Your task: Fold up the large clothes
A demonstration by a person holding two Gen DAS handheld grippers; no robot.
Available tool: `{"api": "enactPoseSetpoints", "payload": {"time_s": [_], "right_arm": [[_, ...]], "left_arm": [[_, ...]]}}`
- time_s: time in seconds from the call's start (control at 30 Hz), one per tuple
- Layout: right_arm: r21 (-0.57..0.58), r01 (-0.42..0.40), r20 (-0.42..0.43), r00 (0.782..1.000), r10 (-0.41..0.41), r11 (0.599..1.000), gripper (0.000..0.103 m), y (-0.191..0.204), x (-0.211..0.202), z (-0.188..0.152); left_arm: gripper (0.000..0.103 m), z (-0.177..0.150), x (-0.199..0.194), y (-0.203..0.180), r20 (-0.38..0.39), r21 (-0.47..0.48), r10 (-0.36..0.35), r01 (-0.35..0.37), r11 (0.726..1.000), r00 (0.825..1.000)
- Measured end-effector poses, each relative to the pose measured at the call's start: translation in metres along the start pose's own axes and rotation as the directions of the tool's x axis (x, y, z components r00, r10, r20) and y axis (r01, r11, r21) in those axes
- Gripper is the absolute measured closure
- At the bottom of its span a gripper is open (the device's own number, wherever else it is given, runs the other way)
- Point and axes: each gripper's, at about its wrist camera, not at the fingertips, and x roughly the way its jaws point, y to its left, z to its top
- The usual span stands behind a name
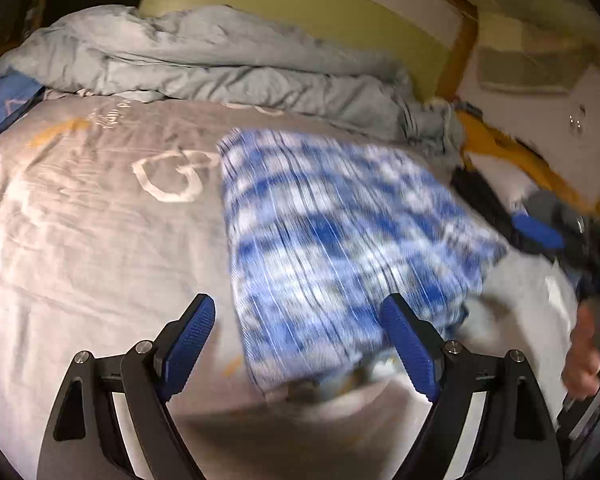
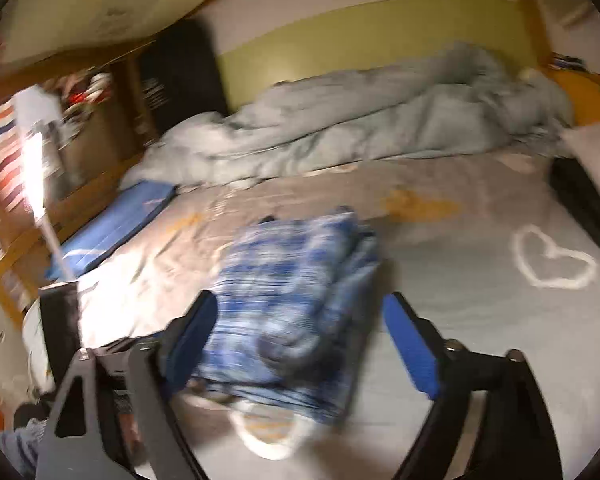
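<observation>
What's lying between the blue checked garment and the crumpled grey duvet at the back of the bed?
Only bare bedsheet, pale grey with an orange print. The right wrist view shows that strip between the checked garment and the duvet; the left wrist view agrees.

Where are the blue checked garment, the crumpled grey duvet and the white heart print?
blue checked garment (image 1: 340, 240), left wrist view, middle of cloth
crumpled grey duvet (image 2: 380, 120), right wrist view, central folds
white heart print (image 2: 552, 258), right wrist view, heart's centre
</observation>
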Motion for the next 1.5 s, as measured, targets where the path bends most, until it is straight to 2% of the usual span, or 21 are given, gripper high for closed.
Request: {"api": "enactPoseSetpoints", "payload": {"time_s": [0.1,0.13,0.2,0.23,0.27,0.4,0.5,0.57,0.67,0.77,0.83,0.9,0.97,1.0,1.1,1.17,1.23,1.3,1.37,1.5], "right_arm": [[-0.027,-0.022,-0.052,0.998,0.021,0.999,0.047,0.01,0.018,-0.009],[-0.024,-0.018,-0.079,0.997,0.017,1.0,0.059,0.011,0.024,-0.014],[-0.034,0.017,-0.104,0.994,-0.021,0.999,0.07,0.01,0.03,-0.025],[-0.042,0.049,-0.103,0.993,-0.053,0.998,0.085,0.009,0.032,-0.028],[-0.038,0.061,-0.108,0.992,-0.065,0.997,0.09,0.006,0.033,-0.031],[0.055,0.029,-0.157,0.987,-0.02,0.998,0.094,-0.009,0.031,-0.038],[0.084,0.032,-0.184,0.983,-0.016,0.996,0.096,-0.014,0.024,-0.049],[0.102,0.036,-0.193,0.981,-0.016,0.994,0.096,-0.014,0.019,-0.051],[0.06,0.063,-0.209,0.977,-0.05,0.996,0.096,-0.008,0.018,-0.049],[0.068,0.079,-0.23,0.971,-0.061,0.995,0.096,-0.009,0.025,-0.052],[0.066,0.075,-0.227,0.972,-0.058,0.995,0.095,-0.012,0.024,-0.052],[0.076,0.083,-0.21,0.976,-0.065,0.994,0.08,-0.016,0.02,-0.048],[0.078,0.126,-0.188,0.976,-0.109,0.989,0.041,-0.021,0.018,-0.044],[0.081,0.139,-0.183,0.976,-0.122,0.987,0.036,-0.024,0.018,-0.042],[0.157,0.112,-0.162,0.983,-0.086,0.981,0.034,-0.039,0.021,-0.03],[0.24,0.059,-0.121,0.992,-0.031,0.969,0.029,-0.05,0.024,-0.02],[0.276,0.017,-0.096,0.995,0.01,0.961,0.027,-0.057,0.031,-0.012],[0.277,0.002,-0.107,0.994,0.029,0.961,0.027,-0.059,0.041,-0.009],[0.295,-0.013,-0.132,0.99,0.054,0.955,0.027,-0.064,0.05,-0.013],[0.417,-0.109,-0.158,0.969,0.19,0.902,0.027,-0.078,0.068,-0.026]], "left_arm": [[0.016,-0.007,0.004,-0.007,-0.017,0.032,-0.01,0.011,0.999,1.0],[0.016,-0.007,0.008,-0.011,-0.02,0.043,-0.007,0.008,0.999,1.0],[0.016,-0.01,0.011,-0.016,-0.028,0.065,0.005,-0.003,0.998,1.0],[0.016,-0.01,0.012,-0.016,-0.032,0.069,0.004,-0.002,0.998,0.999],[0.016,-0.011,0.013,-0.016,-0.034,0.068,0.002,0.0,0.998,0.999],[0.016,-0.012,0.009,-0.012,-0.025,0.047,-0.029,0.03,0.998,0.999],[0.016,-0.011,0.0,-0.01,0.014,0.037,-0.047,0.046,0.998,0.999],[0.016,-0.009,-0.009,-0.012,0.061,0.051,-0.027,0.024,0.998,0.998],[0.016,-0.001,-0.015,-0.024,0.104,0.114,0.019,-0.031,0.993,0.994],[0.016,0.012,-0.01,-0.022,0.098,0.072,0.023,-0.03,0.997,0.995],[0.016,0.018,0.0,-0.02,0.071,0.057,0.086,-0.091,0.994,0.994],[0.016,0.02,0.016,-0.015,0.023,0.053,0.089,-0.09,0.995,0.996],[0.016,0.017,0.024,-0.01,-0.003,0.035,0.08,-0.08,0.996,0.997],[0.016,0.015,0.027,-0.009,-0.01,0.03,0.072,-0.071,0.997,0.997],[0.016,0.011,0.028,-0.007,-0.017,0.026,0.057,-0.056,0.998,0.998],[0.016,0.013,0.029,-0.007,-0.019,0.03,0.049,-0.049,0.998,0.999],[0.016,0.015,0.025,-0.007,0.002,0.033,0.023,-0.023,0.999,1.0],[0.016,0.018,0.018,-0.006,0.036,0.022,-0.01,0.009,1.0,0.999],[0.016,0.023,0.017,-0.004,0.036,-0.001,-0.019,0.019,1.0,0.999],[0.016,0.035,0.024,0.004,0.005,-0.074,-0.044,0.044,0.996,0.999]]}}
